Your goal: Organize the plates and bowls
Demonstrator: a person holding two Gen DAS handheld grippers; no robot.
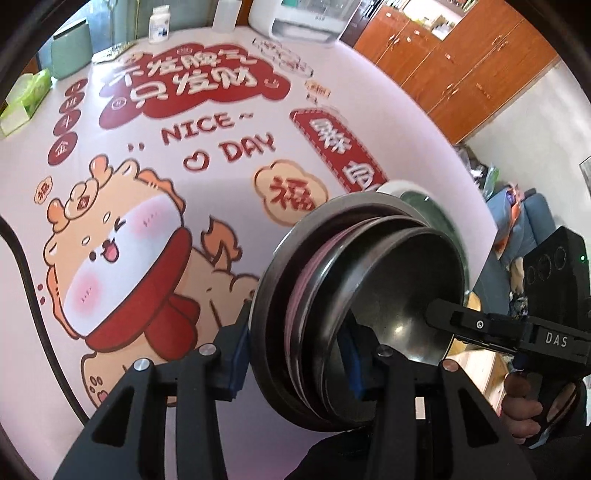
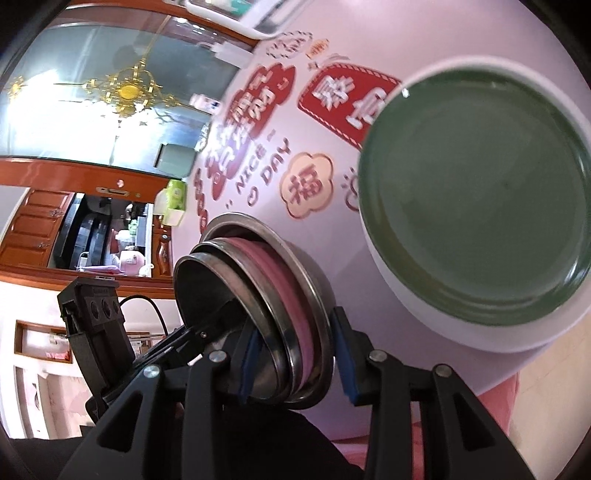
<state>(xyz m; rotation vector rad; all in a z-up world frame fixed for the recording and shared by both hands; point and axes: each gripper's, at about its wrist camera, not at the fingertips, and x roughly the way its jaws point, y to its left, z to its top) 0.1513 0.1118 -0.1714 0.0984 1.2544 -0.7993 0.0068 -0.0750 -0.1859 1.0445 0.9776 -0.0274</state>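
A nested stack of steel bowls (image 1: 362, 317) with a pink one between them is held tilted on edge above the table. My left gripper (image 1: 295, 365) is shut on the stack's rims, blue pads on either side. My right gripper (image 2: 295, 365) is shut on the same stack (image 2: 266, 306) from the opposite side; its body shows in the left wrist view (image 1: 517, 332). A green plate with a white rim (image 2: 476, 199) lies on the table just beyond the stack, and its edge shows in the left wrist view (image 1: 424, 199).
The table (image 1: 221, 177) wears a pink cloth with red print and a cartoon dragon. At its far end stand a white appliance (image 1: 306, 18), a white bottle (image 1: 159, 22), a green container (image 1: 70, 51) and a tissue pack (image 1: 26, 99). Wooden cabinets (image 1: 461, 62) stand behind.
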